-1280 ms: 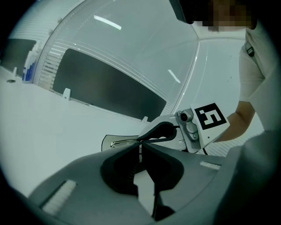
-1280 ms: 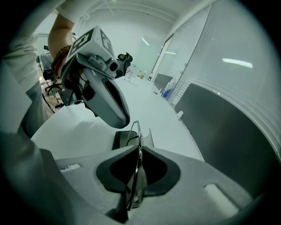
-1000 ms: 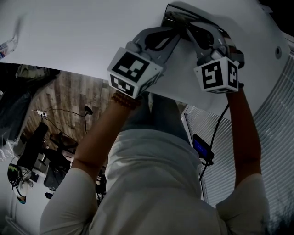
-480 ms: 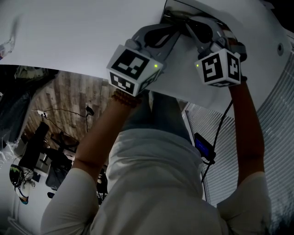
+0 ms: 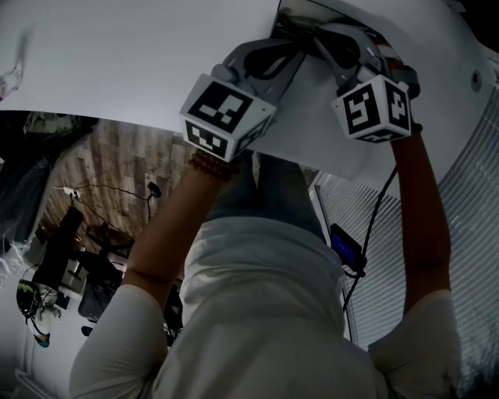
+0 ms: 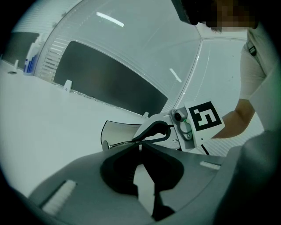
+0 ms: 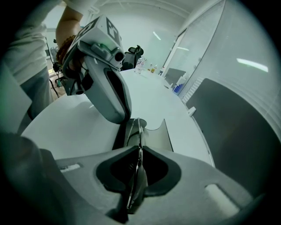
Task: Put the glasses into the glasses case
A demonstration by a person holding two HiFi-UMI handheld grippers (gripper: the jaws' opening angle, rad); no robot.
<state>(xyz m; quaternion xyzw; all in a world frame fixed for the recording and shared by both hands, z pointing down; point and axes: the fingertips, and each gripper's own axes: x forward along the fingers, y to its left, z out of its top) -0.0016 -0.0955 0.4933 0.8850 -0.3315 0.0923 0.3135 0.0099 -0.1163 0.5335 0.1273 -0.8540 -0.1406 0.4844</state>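
Observation:
The open glasses case (image 7: 154, 133) with its pale lining lies on the white table (image 5: 117, 62) near the far edge; in the head view the glasses case (image 5: 300, 17) is at the top. My right gripper (image 7: 139, 148) is shut on the thin-rimmed glasses (image 7: 138, 132), held edge-on over the case mouth; its jaws are opening slightly with the frame still between them. My left gripper (image 6: 138, 144) is shut on the near rim of the case (image 6: 118, 132). In the head view the left gripper (image 5: 299, 47) and right gripper (image 5: 325, 40) nearly meet at the case.
A long dark panel (image 6: 109, 77) runs along the wall behind the table. Small bottles (image 7: 145, 66) stand at the table's far end, and a blue-white bottle (image 6: 30, 59) stands by the wall. Past the table's near edge is wood floor (image 5: 101, 179) with cluttered gear.
The right gripper has edged a little toward the case and tipped slightly, still holding the glasses. The left gripper has stayed in place on the case.

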